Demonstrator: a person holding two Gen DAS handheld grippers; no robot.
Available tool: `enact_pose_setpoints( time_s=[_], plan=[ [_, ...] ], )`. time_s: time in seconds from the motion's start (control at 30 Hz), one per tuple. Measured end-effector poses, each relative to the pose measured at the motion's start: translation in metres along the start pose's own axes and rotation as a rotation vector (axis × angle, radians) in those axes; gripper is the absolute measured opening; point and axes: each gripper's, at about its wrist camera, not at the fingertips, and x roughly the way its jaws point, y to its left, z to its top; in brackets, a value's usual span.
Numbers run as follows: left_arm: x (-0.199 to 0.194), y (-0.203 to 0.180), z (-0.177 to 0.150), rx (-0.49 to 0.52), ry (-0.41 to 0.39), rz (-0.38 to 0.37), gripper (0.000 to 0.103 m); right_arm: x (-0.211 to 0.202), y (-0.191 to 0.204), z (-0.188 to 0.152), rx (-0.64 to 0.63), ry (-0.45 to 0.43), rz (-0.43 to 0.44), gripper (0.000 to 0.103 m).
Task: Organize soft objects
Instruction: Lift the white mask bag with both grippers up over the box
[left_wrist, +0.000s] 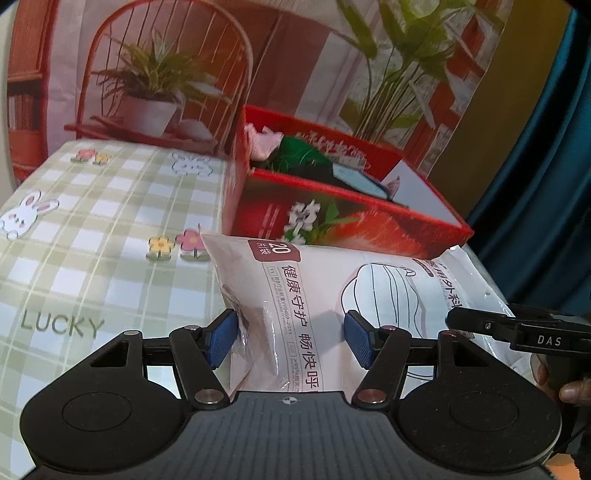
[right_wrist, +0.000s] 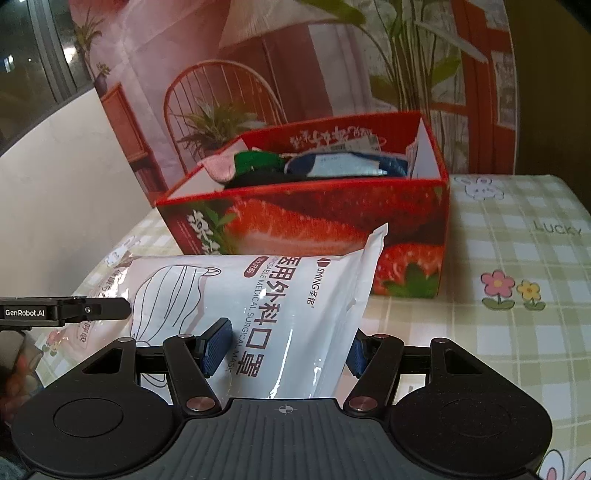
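Jaws of both grippers around mask pack (left_wrist: 295, 302).

The white pack of face masks (left_wrist: 332, 291) (right_wrist: 258, 295) is a soft, puffy plastic bag printed with a line drawing of a mask, dark lettering and a brown "20" label. It sits lengthwise in front of the red strawberry-printed box (left_wrist: 332, 218) (right_wrist: 314, 229), which stands at twelve o'clock from it and holds pink, green, black and blue soft items.
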Motion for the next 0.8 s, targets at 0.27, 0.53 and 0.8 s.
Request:
enact_pose_setpoints(
  time_s=[0.27,0.53,0.8],
  plan=[
    [-0.017,-0.021,0.041,0.097,-0.108,-0.035,0.066,-0.020,0.001,0.025,-0.031,-0.098,-0.007,0.060],
    [-0.014,-0.044,0.087,0.177,-0.212,-0.075,0.066,-0.031,-0.011,0.065,-0.058,-0.184,-0.054,0.060],
    [0.017,-0.049,0.127,0.198,-0.259,-0.062,0.065,-0.009,-0.020,0.109,-0.169,-0.247,-0.103,0.059]
  ],
)
